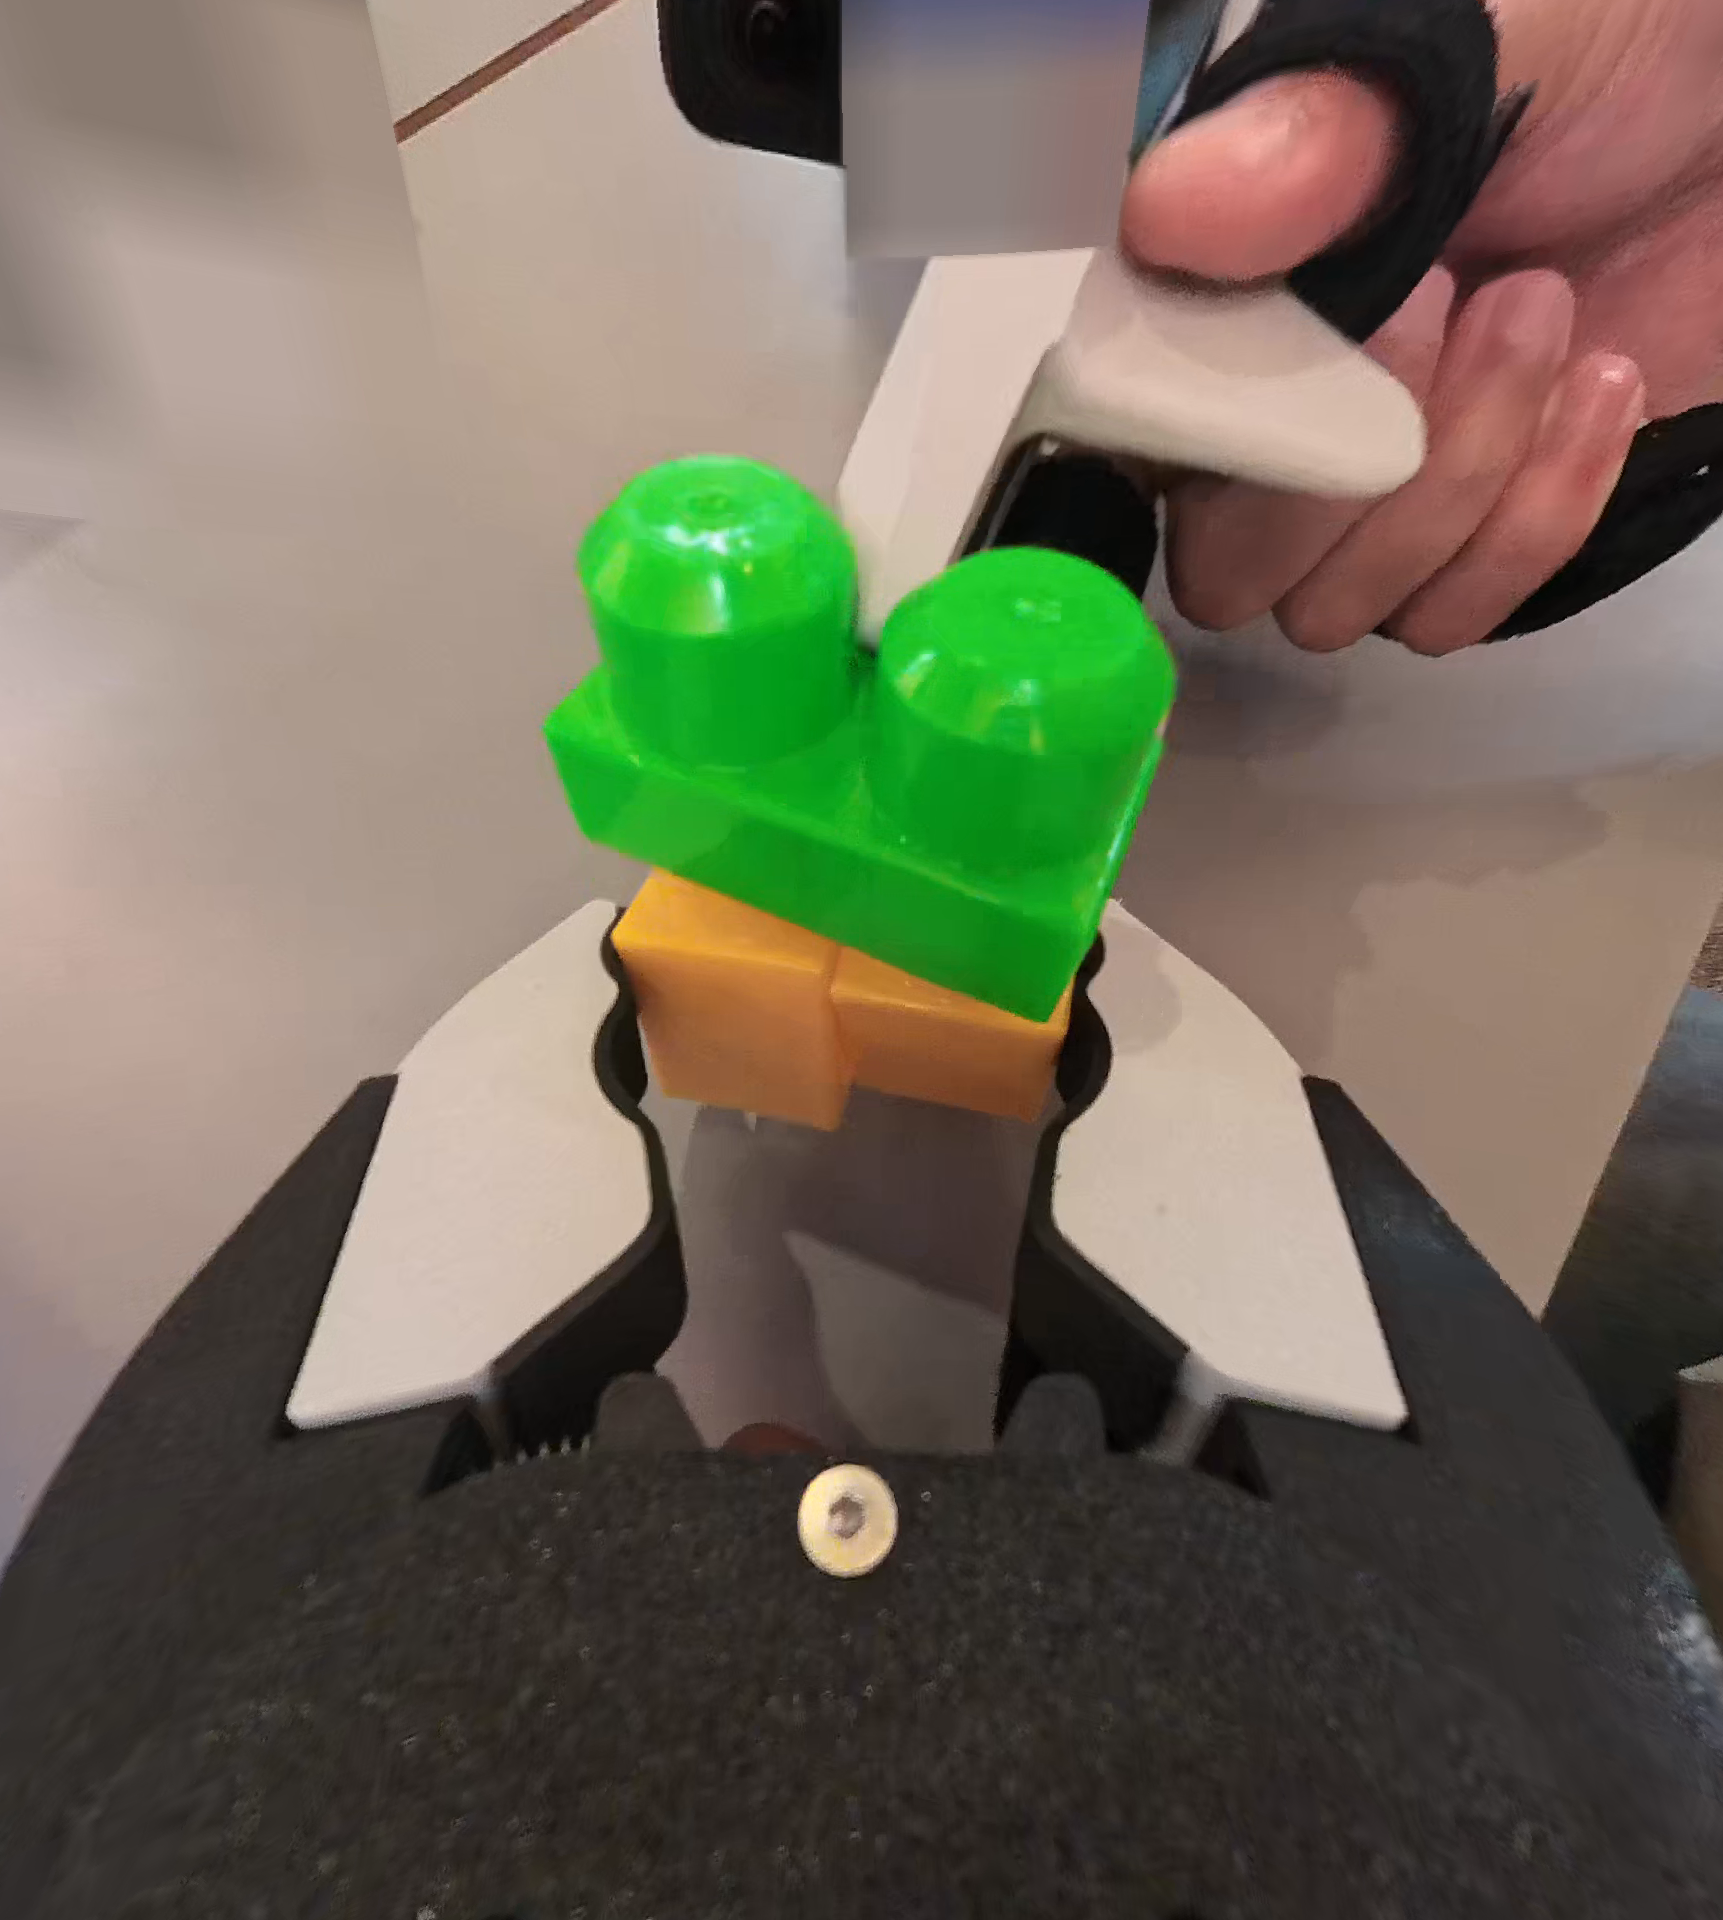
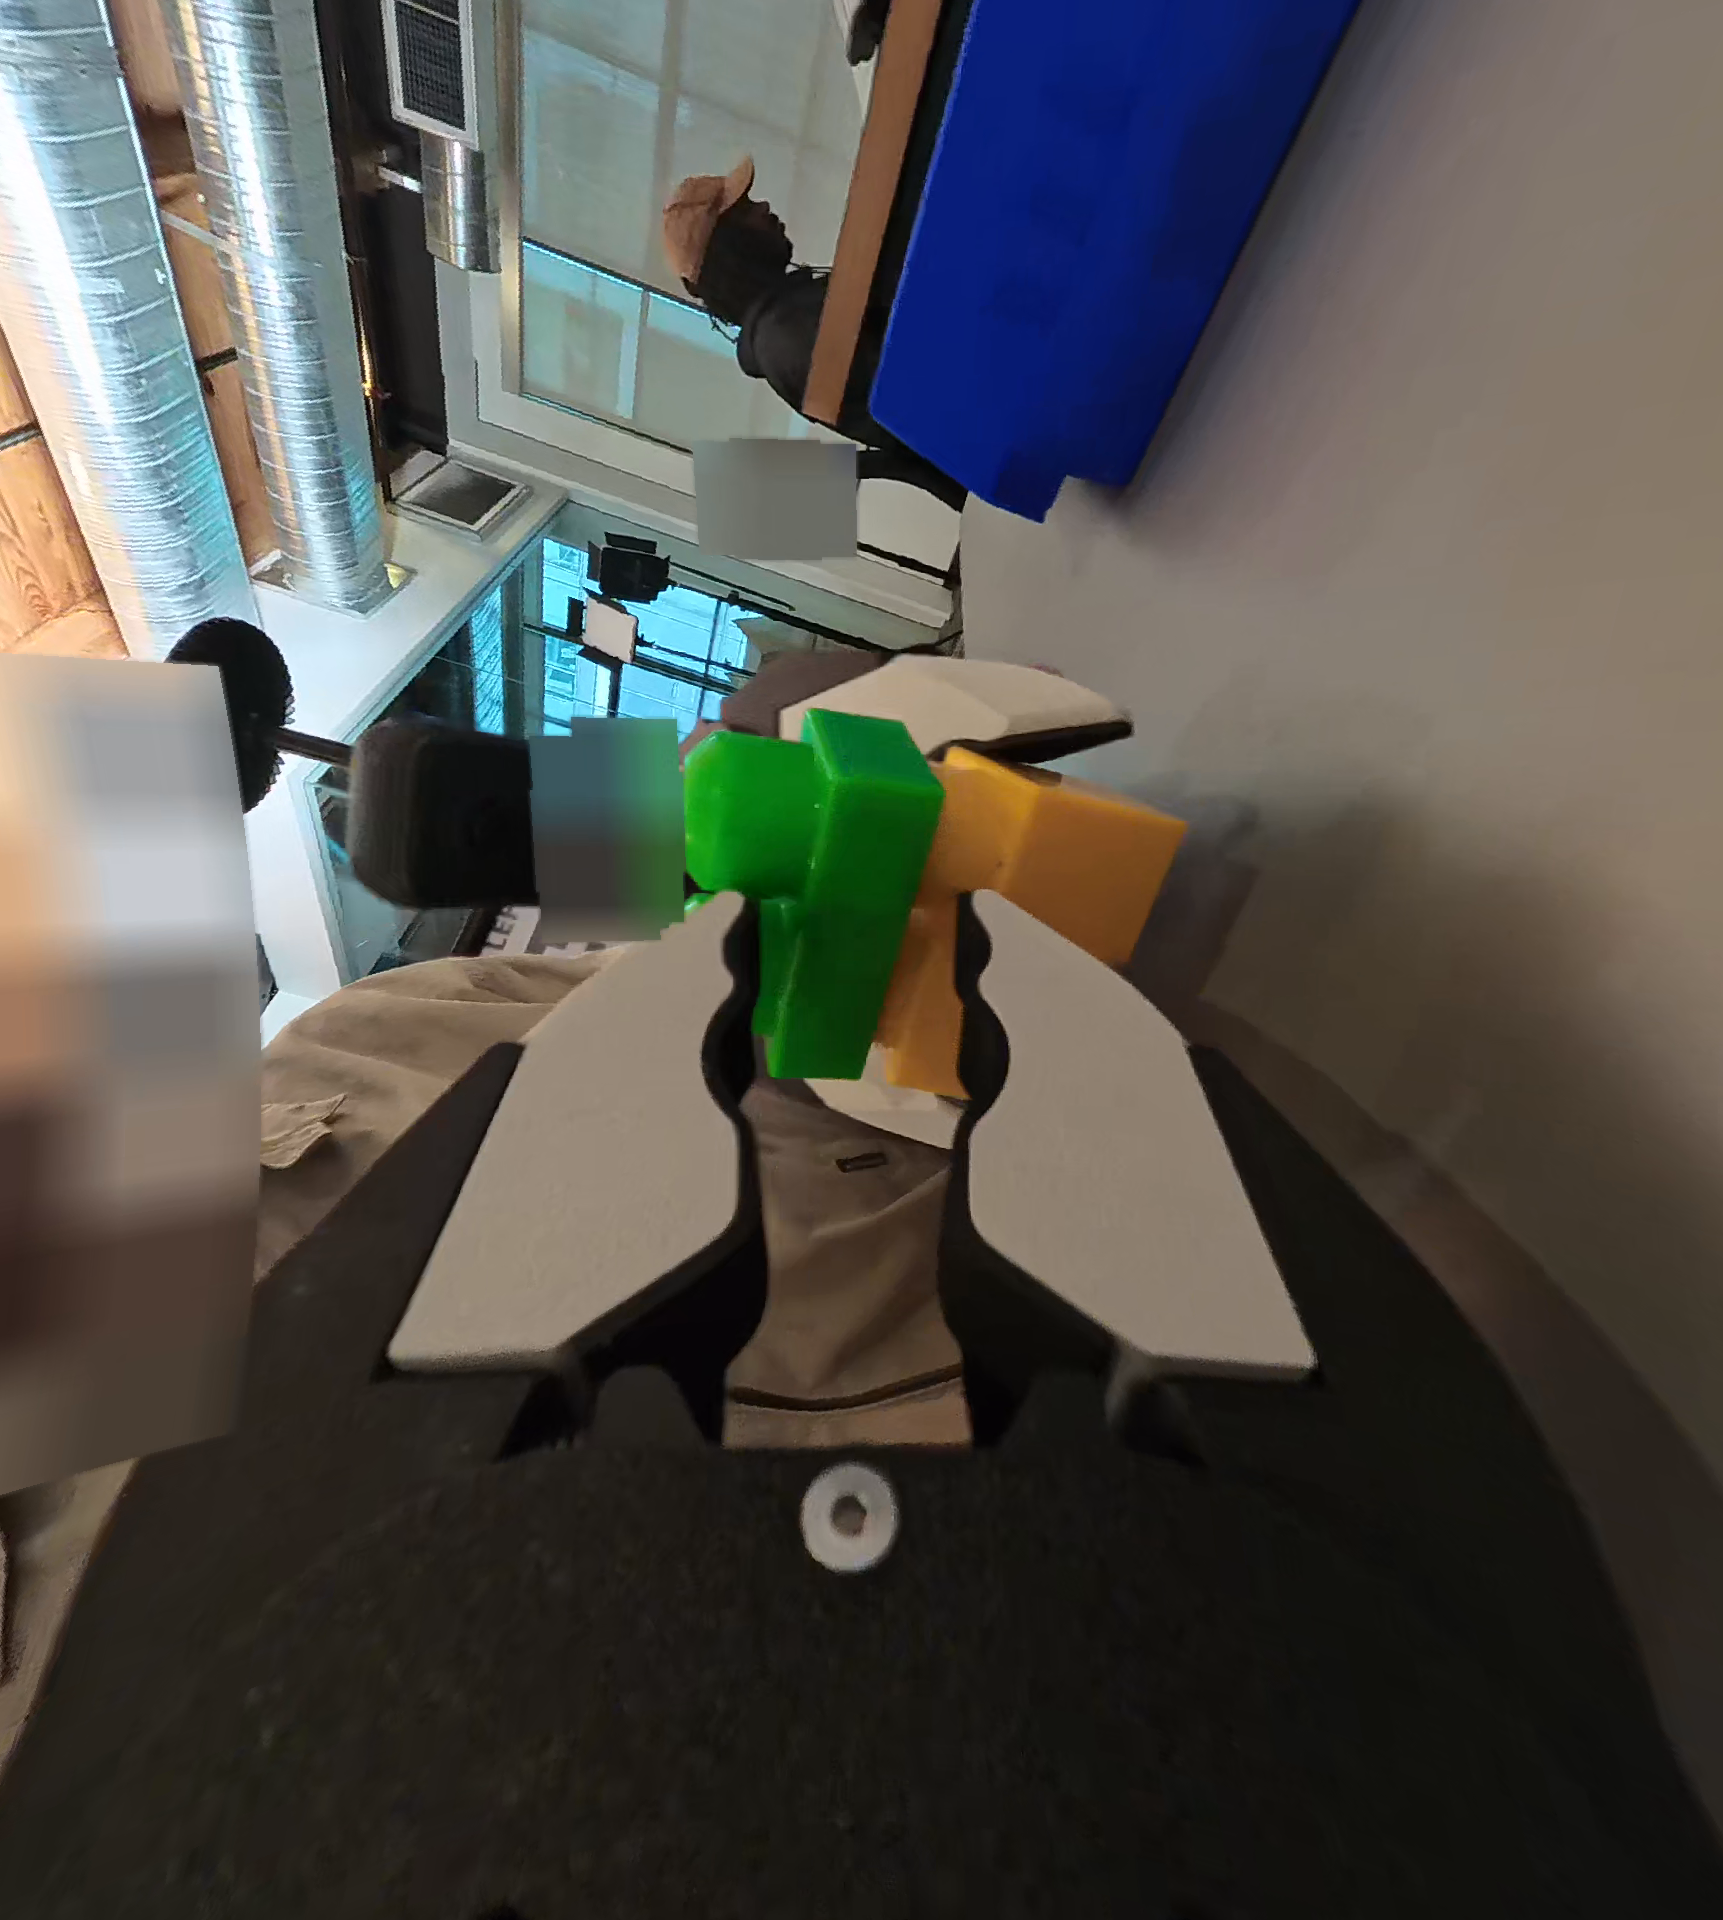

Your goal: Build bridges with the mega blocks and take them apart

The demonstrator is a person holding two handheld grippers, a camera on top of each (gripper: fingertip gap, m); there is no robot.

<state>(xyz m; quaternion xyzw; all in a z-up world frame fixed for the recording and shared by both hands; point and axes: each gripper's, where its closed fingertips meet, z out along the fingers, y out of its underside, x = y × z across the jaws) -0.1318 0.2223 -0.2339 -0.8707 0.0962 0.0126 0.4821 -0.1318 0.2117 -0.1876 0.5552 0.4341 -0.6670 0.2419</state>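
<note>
A green two-stud block (image 1: 836, 831) sits tilted on an orange block (image 1: 795, 1018). My left gripper (image 1: 852, 997) is shut on the orange block's sides and holds the pair above the pale table. The right gripper's white finger (image 1: 930, 436) reaches in behind the green studs. In the right wrist view, my right gripper (image 2: 852, 987) is closed around the green block (image 2: 846, 894). One finger is on its stud side and the other is against the orange block (image 2: 1054, 842). The left gripper's fingers (image 2: 950, 696) show just beyond the blocks.
A person's hand (image 1: 1459, 499) holds the right gripper's handle close behind the blocks. The pale table (image 1: 213, 935) lies below. A blue panel (image 2: 1096, 260) and a person in the background (image 2: 763, 291) are far off. Beige clothing (image 2: 400, 1039) is close by. Spacing between my two grippers at the tips: around 4 centimetres. About 20 centimetres separates my left fingertips from the blue panel (image 2: 1096, 260).
</note>
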